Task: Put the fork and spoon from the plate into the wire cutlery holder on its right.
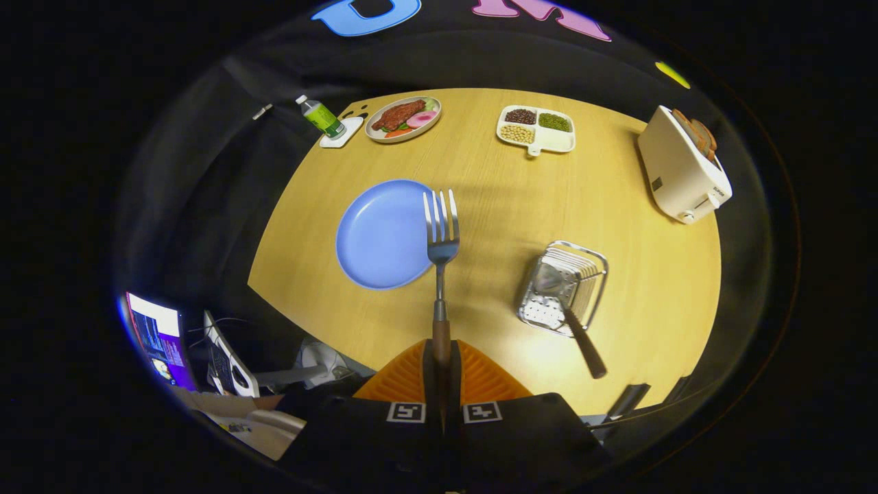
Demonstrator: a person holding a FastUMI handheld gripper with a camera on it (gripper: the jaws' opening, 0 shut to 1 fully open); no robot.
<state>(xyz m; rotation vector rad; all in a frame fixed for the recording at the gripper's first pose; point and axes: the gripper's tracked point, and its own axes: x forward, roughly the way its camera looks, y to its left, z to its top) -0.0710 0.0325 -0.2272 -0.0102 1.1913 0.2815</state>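
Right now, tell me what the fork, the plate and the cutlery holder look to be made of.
Fork: shiny grey metal tines and neck, probably steel; brown handle, possibly wood, clamped between the gripper jaws.
Plate: plain matte blue, likely plastic or glazed ceramic.
Cutlery holder: thin bright metal wire with a perforated base, spoon resting inside.
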